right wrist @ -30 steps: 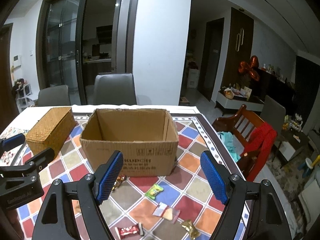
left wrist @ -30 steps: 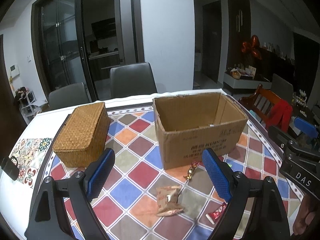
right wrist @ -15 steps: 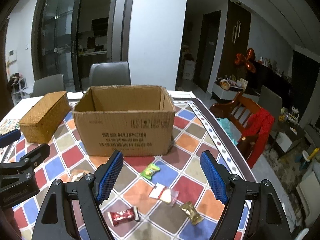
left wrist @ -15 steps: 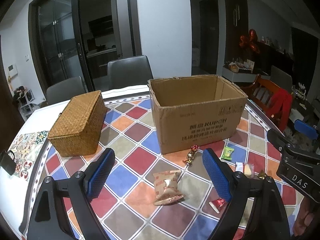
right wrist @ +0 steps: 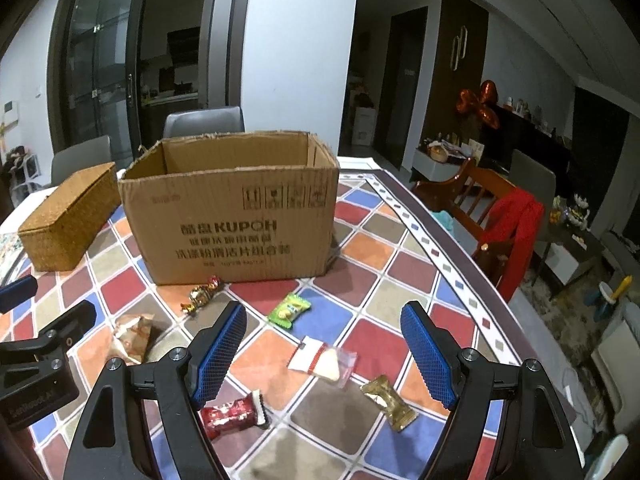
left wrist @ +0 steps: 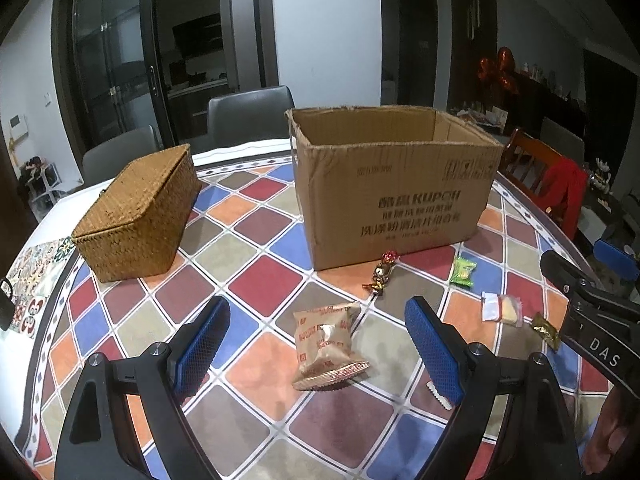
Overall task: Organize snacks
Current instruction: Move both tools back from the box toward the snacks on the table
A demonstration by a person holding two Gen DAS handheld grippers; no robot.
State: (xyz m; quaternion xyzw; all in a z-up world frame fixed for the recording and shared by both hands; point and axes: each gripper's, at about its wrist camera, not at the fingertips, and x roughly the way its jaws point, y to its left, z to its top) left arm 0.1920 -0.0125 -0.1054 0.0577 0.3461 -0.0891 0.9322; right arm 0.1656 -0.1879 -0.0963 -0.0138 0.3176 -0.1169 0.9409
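An open cardboard box [left wrist: 394,188] [right wrist: 236,208] stands on the checkered table. Loose snacks lie in front of it: a tan biscuit packet [left wrist: 326,344] [right wrist: 130,336], a gold-and-red twist candy [left wrist: 382,272] [right wrist: 202,294], a green packet [left wrist: 463,271] [right wrist: 289,310], a clear white-and-red packet [left wrist: 501,312] [right wrist: 322,362], a gold wrapper [left wrist: 545,330] [right wrist: 388,400] and a red candy bar [right wrist: 232,416]. My left gripper [left wrist: 316,350] is open, empty, above the tan packet. My right gripper [right wrist: 322,354] is open, empty, above the clear packet.
A closed wicker basket [left wrist: 138,216] [right wrist: 68,216] sits left of the box. Grey chairs [left wrist: 250,114] stand behind the table. A wooden chair with a red garment [right wrist: 508,216] is at the right edge. A patterned mat [left wrist: 30,276] lies at far left.
Both grippers have pulled back and lower toward the near side of the table. The box looks lower and more side-on, and more snacks show. Both stay open.
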